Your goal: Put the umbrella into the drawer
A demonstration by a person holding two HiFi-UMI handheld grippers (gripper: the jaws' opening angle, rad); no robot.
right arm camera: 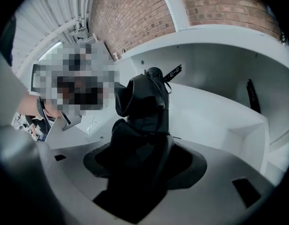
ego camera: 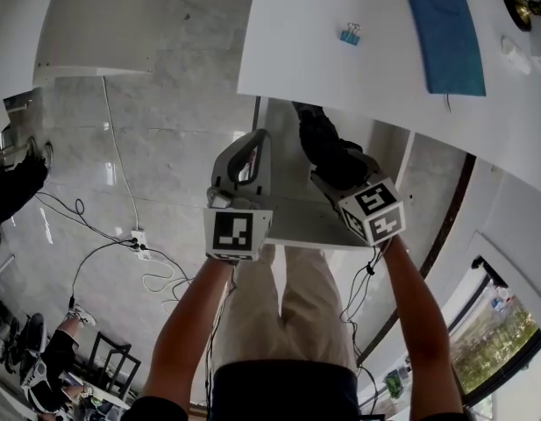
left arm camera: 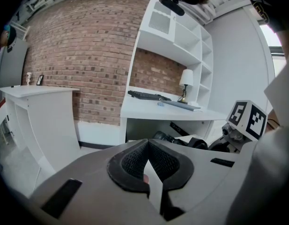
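Observation:
A black folded umbrella [ego camera: 325, 145] hangs over the open white drawer [ego camera: 296, 224] under the desk. My right gripper [ego camera: 338, 172] is shut on it and points steeply down. In the right gripper view the umbrella [right arm camera: 144, 102] fills the gap between the jaws, and the drawer's white inside [right arm camera: 214, 111] lies beyond. My left gripper [ego camera: 244, 163] sits at the drawer's left side. In the left gripper view its jaws [left arm camera: 149, 165] are shut on a thin white edge of the drawer. The right gripper's marker cube [left arm camera: 247, 118] and the umbrella [left arm camera: 174, 140] show to its right.
The white desk top [ego camera: 340, 86] above the drawer carries a blue notebook [ego camera: 444, 35] and a blue binder clip [ego camera: 350, 33]. Another white table [ego camera: 103, 24] stands at the upper left. Cables and a power strip [ego camera: 138, 238] lie on the marble floor.

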